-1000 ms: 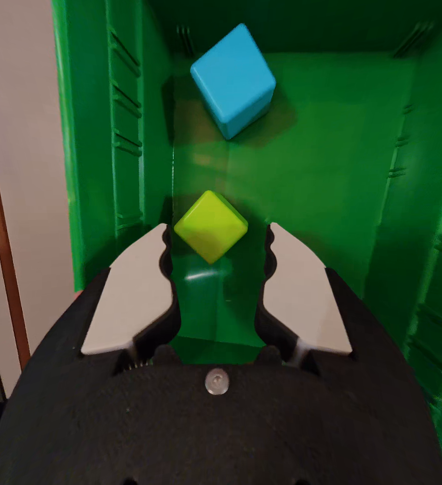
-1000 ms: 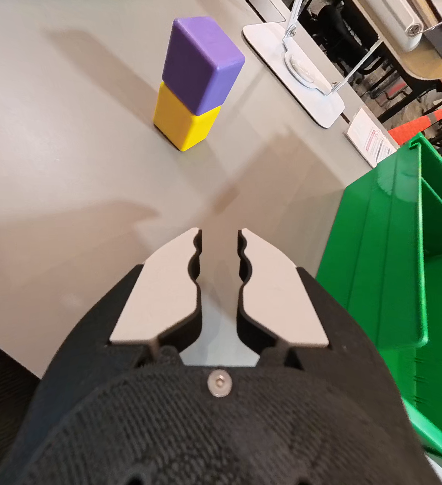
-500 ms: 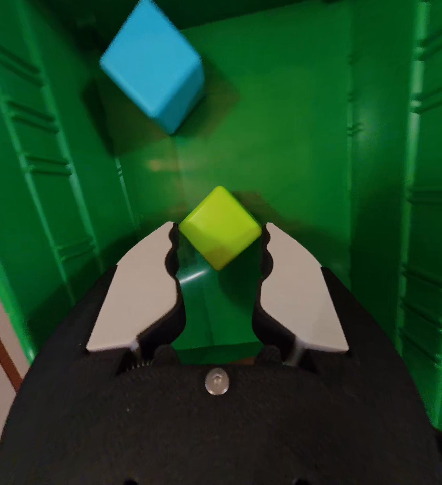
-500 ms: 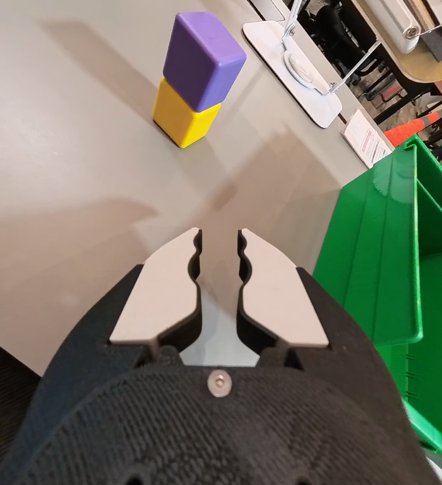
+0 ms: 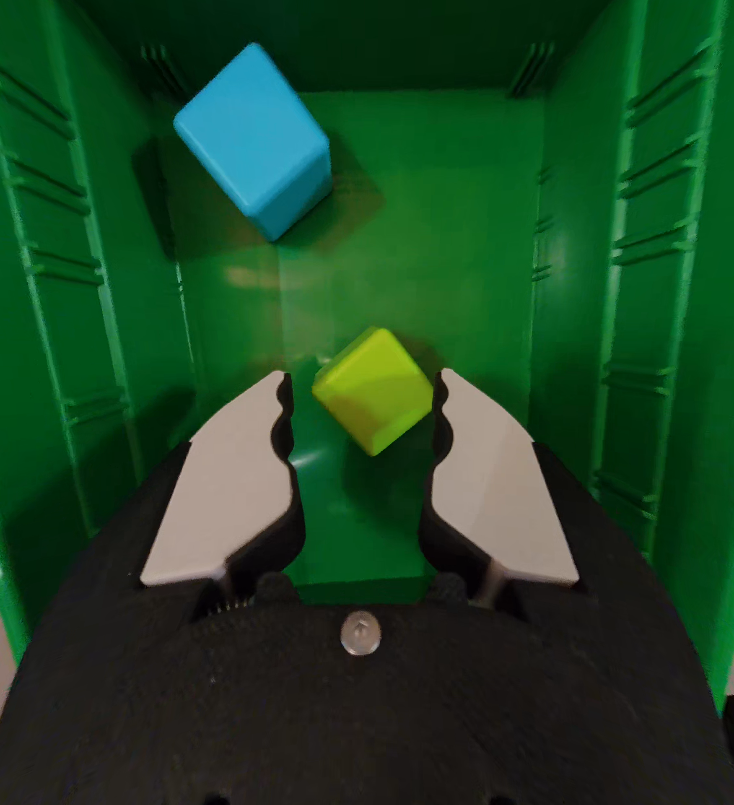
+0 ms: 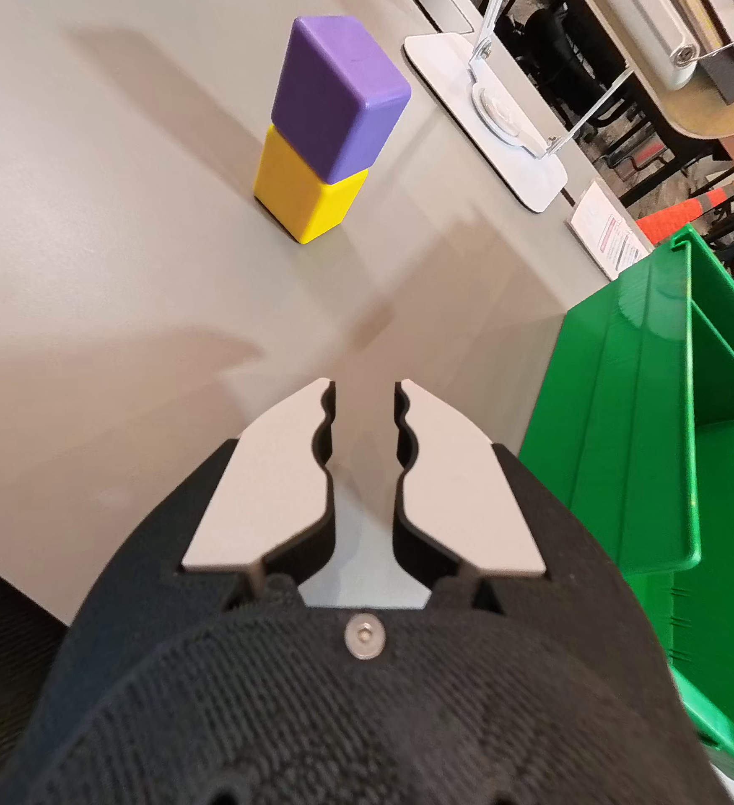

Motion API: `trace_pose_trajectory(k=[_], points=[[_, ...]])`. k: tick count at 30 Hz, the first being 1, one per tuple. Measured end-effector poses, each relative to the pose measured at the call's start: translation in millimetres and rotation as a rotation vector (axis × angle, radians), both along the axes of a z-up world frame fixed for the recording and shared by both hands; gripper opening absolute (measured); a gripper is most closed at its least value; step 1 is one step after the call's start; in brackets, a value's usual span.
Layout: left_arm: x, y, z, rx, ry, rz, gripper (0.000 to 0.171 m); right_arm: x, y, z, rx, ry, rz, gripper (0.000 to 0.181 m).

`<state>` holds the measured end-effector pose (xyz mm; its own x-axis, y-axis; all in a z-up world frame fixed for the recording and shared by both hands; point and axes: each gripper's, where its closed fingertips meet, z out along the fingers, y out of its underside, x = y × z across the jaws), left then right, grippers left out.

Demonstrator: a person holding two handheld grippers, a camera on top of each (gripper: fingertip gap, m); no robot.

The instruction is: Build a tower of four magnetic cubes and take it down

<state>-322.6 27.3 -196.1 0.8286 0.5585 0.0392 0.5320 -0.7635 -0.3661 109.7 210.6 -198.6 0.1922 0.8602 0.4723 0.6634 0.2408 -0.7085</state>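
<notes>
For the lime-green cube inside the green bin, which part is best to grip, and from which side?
Likely its two opposite flat side faces, coming from above. The lime-green cube sits corner-toward the open left hand-held gripper, its right corner near one finger, so the fingers meet corners; turning the wrist to square them with the faces should seat it better.

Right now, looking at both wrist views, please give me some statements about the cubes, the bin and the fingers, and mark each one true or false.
1. The purple cube sits on the yellow cube. True.
2. The left gripper is shut on the lime cube. False: its fingers are open, with a gap left of the cube.
3. The blue cube lies in the green bin. True.
4. The right gripper holds a cube. False: it is empty, above the table.
5. The lime cube is on the table. False: it is in the bin.
</notes>
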Motion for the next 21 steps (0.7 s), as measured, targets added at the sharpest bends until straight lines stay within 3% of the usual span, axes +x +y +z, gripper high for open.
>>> trace_pose_trajectory(k=[12,16,21], points=[[-6,-31,-3,-0.164,0.044,0.017,0.063,0,0,-1,0.005,-0.005,0.002,0.026],[-2,-22,-3,-0.097,0.003,0.003,0.054,0,0,-1,0.006,-0.006,0.002,0.026],[-2,-28,-13,-0.143,-0.005,0.005,0.054,0,0,-1,0.007,-0.007,0.002,0.026]])
